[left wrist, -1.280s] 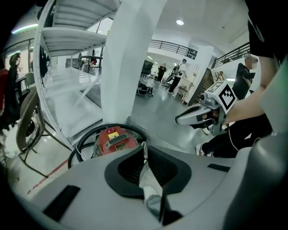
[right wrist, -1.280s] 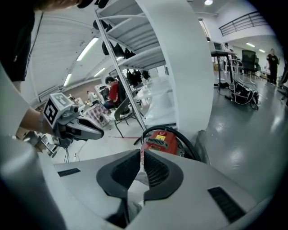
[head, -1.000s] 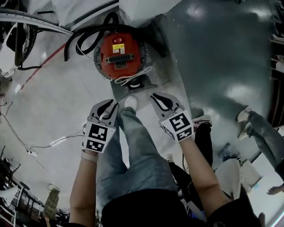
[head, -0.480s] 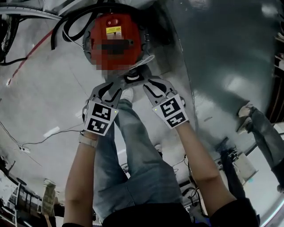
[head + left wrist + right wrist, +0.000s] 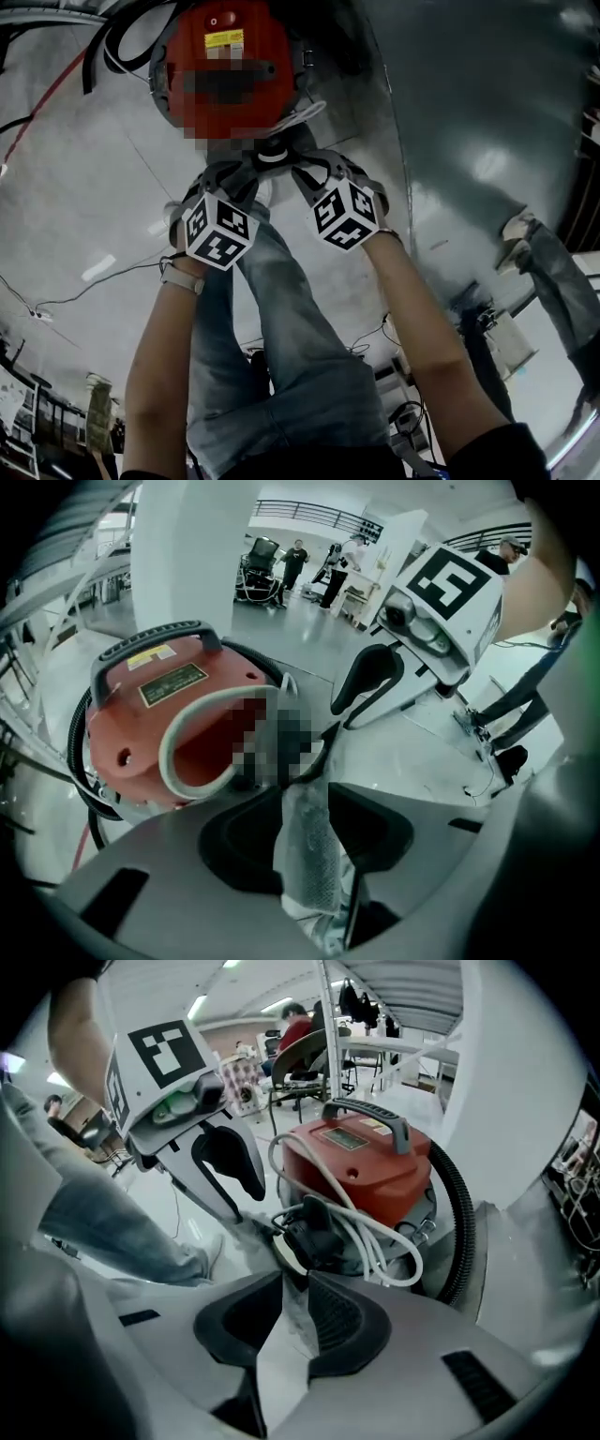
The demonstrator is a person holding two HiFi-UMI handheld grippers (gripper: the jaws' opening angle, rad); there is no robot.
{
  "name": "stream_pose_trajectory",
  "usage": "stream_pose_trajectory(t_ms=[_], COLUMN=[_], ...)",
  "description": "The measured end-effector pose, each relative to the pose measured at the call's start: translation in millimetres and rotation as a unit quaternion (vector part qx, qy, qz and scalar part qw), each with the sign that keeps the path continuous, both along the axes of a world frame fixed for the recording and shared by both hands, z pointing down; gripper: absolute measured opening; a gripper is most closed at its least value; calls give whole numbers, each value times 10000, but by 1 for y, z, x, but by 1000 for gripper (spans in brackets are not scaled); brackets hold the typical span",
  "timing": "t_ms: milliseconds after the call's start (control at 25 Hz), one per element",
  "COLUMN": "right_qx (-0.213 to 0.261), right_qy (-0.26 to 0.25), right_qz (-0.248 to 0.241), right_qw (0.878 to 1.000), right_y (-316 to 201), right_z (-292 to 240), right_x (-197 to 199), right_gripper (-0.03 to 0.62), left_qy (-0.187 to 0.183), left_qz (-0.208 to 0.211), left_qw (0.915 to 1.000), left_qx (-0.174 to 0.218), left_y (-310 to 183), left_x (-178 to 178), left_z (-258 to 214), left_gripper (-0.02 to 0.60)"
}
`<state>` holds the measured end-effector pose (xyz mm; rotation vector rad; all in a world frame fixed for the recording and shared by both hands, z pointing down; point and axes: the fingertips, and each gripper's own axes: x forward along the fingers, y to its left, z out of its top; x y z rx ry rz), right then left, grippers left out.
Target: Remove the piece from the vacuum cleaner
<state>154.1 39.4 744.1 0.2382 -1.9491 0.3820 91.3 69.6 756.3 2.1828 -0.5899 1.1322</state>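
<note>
Right gripper view, chair (image 5: 305,1058) behind vacuum cleaner (image 5: 366,1171)

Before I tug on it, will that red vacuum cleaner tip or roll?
Tipping looks unlikely: the vacuum cleaner sits squat and wide. Its carry handle hints at real weight. Wheels aren't visible, so rolling is uncertain; the looped white cord may drag.

The head camera looked steeply down from above; cameras on the left gripper (image 5: 234,176) and right gripper (image 5: 314,172) peered along their jaws, close in; all three views shared the red vacuum cleaner (image 5: 267,47).
</note>
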Motion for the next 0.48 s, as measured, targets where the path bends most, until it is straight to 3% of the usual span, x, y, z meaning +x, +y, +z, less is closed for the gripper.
stream_pose_trajectory(t_ms=[280, 480], right_qx=[43, 50], right_qy=[30, -18], right_qz=[-212, -217], right_qw=[9998, 9998], right_y=[2, 1], right_z=[16, 20], right_x=[-3, -4], right_gripper=[99, 94], left_qy=[8, 2], left_qz=[205, 597], left_qw=[9998, 9982], left_qx=[-25, 23], left_y=[-5, -6], left_x=[14, 25], left_z=[14, 18], left_gripper=[166, 140])
